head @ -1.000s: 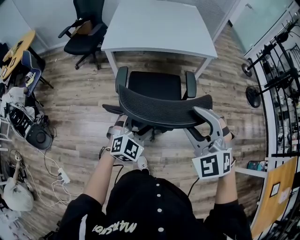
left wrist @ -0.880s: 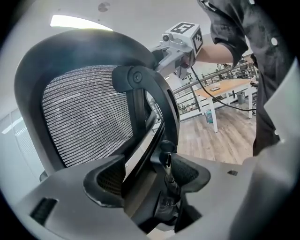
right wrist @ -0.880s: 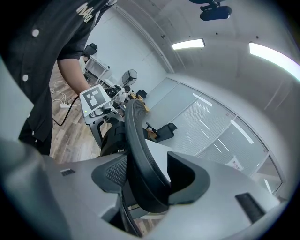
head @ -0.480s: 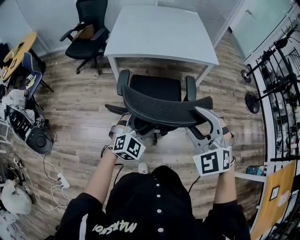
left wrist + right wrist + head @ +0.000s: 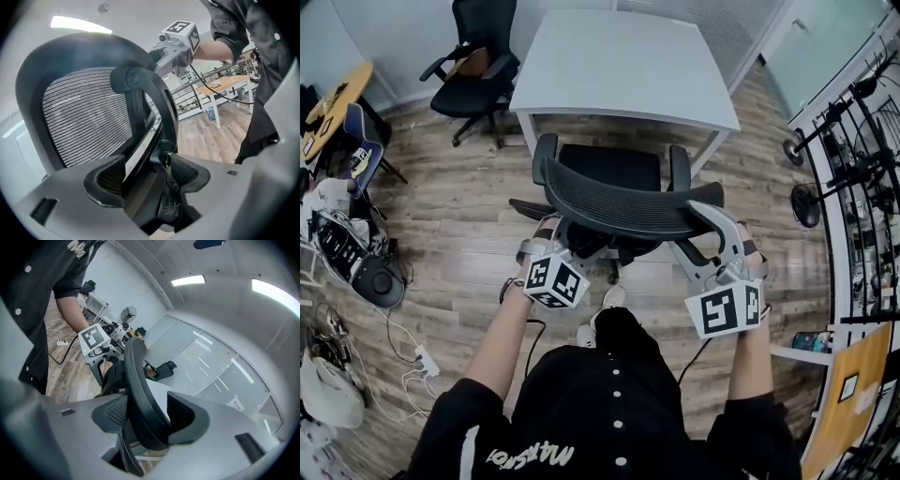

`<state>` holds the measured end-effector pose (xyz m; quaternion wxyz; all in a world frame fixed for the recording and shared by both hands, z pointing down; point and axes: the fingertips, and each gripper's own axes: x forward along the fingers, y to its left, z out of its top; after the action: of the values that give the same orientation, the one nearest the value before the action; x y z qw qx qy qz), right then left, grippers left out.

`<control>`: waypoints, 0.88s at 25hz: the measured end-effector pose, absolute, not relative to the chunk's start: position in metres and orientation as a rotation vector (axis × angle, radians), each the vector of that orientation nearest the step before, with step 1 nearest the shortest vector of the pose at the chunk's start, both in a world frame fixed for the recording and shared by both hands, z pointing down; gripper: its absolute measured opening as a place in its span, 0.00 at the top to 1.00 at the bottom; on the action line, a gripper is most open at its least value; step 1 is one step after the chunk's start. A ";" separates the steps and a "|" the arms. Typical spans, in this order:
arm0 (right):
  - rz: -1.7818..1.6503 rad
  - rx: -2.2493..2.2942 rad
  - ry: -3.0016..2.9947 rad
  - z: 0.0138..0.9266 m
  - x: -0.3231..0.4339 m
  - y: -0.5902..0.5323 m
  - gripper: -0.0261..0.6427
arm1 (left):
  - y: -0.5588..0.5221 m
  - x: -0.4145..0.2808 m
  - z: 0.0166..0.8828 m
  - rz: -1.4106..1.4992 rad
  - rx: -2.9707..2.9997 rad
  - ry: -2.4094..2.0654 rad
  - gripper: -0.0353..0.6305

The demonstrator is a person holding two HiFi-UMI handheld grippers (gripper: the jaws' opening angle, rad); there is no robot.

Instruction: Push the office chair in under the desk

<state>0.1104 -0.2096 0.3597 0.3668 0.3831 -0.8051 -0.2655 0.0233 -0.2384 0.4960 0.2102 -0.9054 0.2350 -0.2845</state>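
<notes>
A black mesh office chair (image 5: 623,199) faces the white desk (image 5: 628,56), its seat (image 5: 609,167) at the desk's near edge between the two front legs. My left gripper (image 5: 551,236) reaches under the left end of the backrest; in the left gripper view the gripper (image 5: 147,171) is closed on the backrest's black frame strut (image 5: 140,117). My right gripper (image 5: 705,217) clasps the right end of the backrest; in the right gripper view the gripper (image 5: 145,416) has the curved backrest rim (image 5: 138,380) pressed between its pads.
A second black chair (image 5: 473,66) stands at the back left. Cables, a power strip (image 5: 427,356) and other gear litter the floor at the left, near a yellow table (image 5: 333,103). A fan (image 5: 806,202) and a metal rack (image 5: 862,169) line the right side.
Chair and both grippers have slid toward the desk together; the seat front now meets the desk's edge. The person has stepped forward behind it.
</notes>
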 end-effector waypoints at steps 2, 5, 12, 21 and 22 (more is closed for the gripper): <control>-0.682 0.986 -2.069 0.360 0.109 -0.213 0.59 | -0.242 0.021 0.496 -0.786 -2.513 0.656 0.47; -0.687 0.988 -2.071 0.360 0.107 -0.218 0.59 | -0.247 0.020 0.496 -0.780 -2.506 0.658 0.47; -0.676 0.990 -2.066 0.358 0.095 -0.227 0.59 | -0.258 0.009 0.494 -0.759 -2.505 0.640 0.47; -0.686 1.020 -2.065 0.358 0.079 -0.232 0.59 | -0.265 -0.005 0.496 -0.740 -2.523 0.596 0.46; -0.680 1.019 -2.065 0.358 0.079 -0.233 0.59 | -0.266 -0.005 0.495 -0.738 -2.522 0.597 0.46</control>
<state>0.0788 -0.2333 0.3582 0.3621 0.3955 -0.8018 -0.2639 -0.0055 -0.2660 0.4954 0.2215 -0.9127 0.2160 -0.2669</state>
